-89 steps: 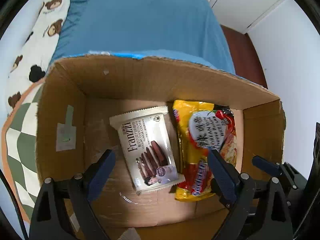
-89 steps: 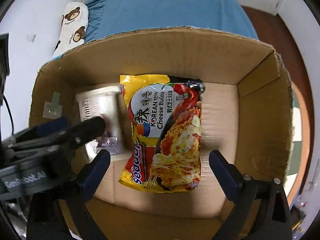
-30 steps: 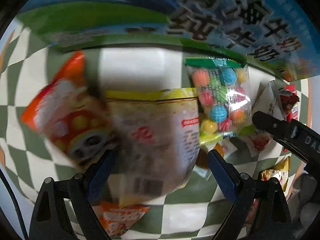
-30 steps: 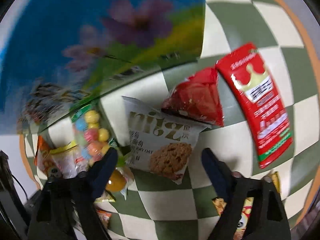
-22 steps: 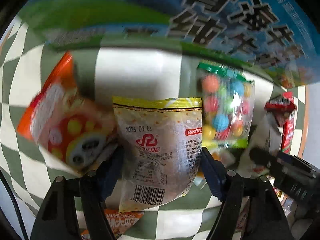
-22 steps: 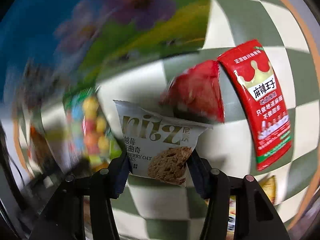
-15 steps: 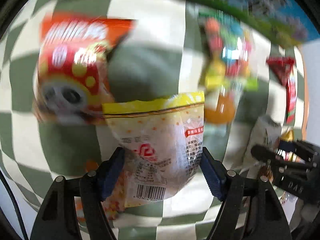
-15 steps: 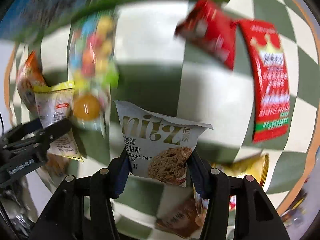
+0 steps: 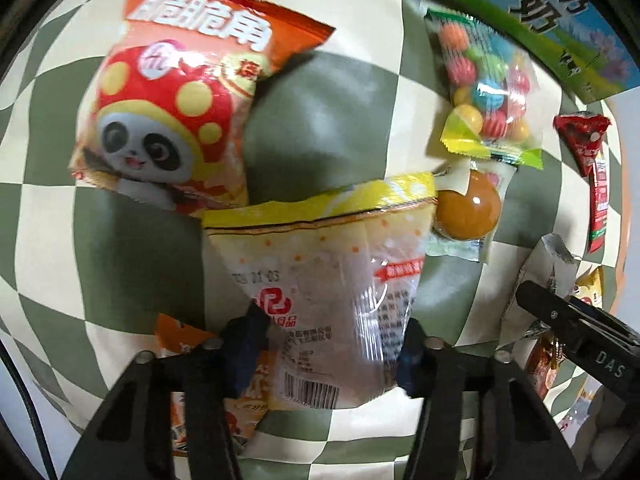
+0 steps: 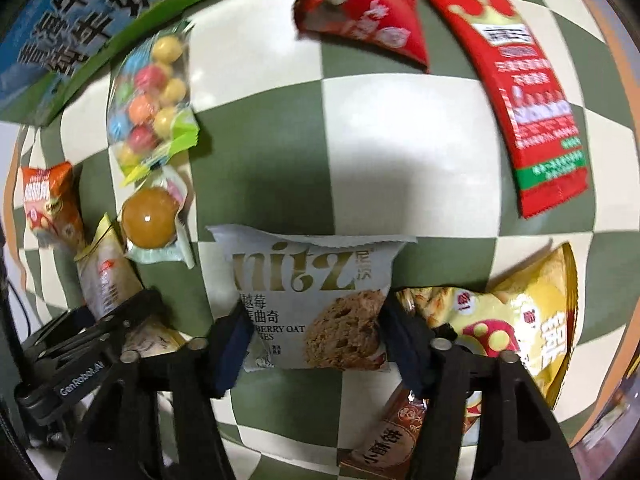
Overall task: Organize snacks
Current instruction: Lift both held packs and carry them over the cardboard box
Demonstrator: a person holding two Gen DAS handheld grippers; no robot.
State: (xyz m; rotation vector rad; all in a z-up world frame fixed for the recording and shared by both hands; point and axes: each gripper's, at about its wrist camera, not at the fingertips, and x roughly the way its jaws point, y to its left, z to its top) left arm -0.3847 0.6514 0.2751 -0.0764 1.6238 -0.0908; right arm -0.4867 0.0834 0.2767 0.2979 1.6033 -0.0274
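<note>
Figure. Both wrist views, looking straight down on the green-and-cream checked cloth (image 10: 400,128). A second earlier both pairs of tongs stood wide over snacks lying flat on the cloth; by this moment the left gripper (image 9: 330,350) was clamped on the yellow-topped clear packet (image 9: 320,280), its jaws closing with the packet pinched between the pads, and the right gripper (image 10: 312,340) was clamped on the grey oat cookie packet (image 10: 312,304), its jaws easing slightly open yet the pads pressing on the packet's sides. Each packet hung lifted clear of the cloth, which had dropped away beneath it since the grasp. Judged from this, two more snacks were picked and ready for transfer to the cardboard box seen three seconds before, which already held two packets; the box's printed outer wall (image 10: 80,12) bordered the cloth at the top.

Count of loose snacks on the cloth: one orange panda bag (image 9: 176,96), one bag of coloured candy balls (image 10: 152,96), one amber jelly cup (image 10: 150,220), two red packets (one crumpled (image 10: 360,20), one long and flat (image 10: 532,108)), one yellow chip bag (image 10: 516,320), one brown sachet (image 10: 384,440), one small orange sachet (image 9: 188,344). Others at the blurred edges could not be counted
</note>
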